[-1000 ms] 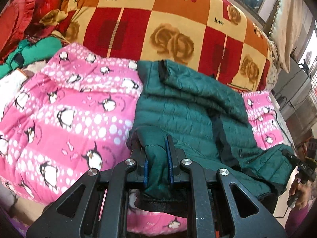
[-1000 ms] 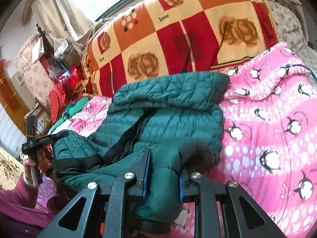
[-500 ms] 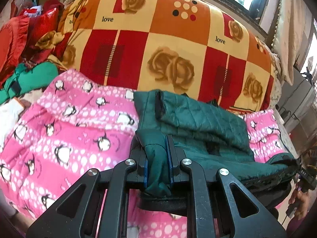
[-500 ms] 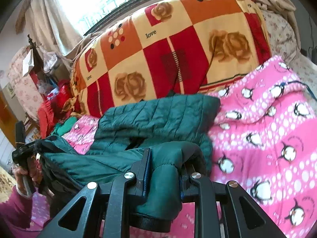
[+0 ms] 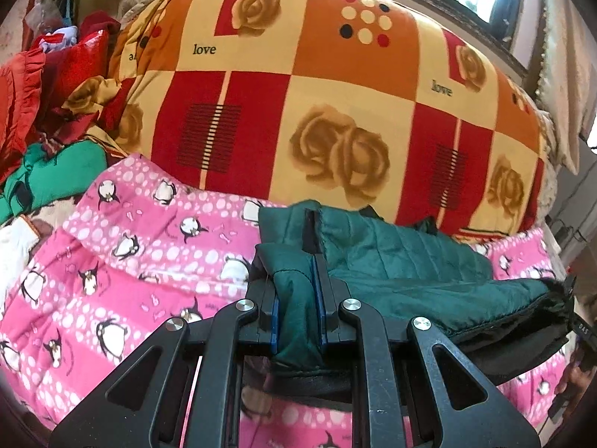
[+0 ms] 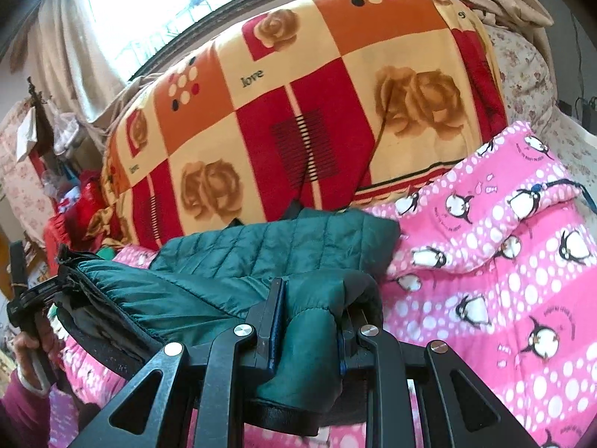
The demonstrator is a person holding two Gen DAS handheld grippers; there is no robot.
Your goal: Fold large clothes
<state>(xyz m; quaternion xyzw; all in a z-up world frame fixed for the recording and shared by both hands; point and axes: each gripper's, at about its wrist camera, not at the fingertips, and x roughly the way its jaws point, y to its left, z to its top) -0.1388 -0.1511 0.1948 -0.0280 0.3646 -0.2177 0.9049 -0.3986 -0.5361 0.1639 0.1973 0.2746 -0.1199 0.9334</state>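
Pink penguin blanket [image 5: 123,257] beneath; both grippers' jaws clamp green jacket [image 5: 403,261] hem, apparently lifted.

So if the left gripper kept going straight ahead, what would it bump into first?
Probably the far part of the green jacket itself, lying just ahead of the left gripper, which is shut on the jacket's edge. Past that comes the rose blanket heaped behind. Depth is hard to judge in this view.
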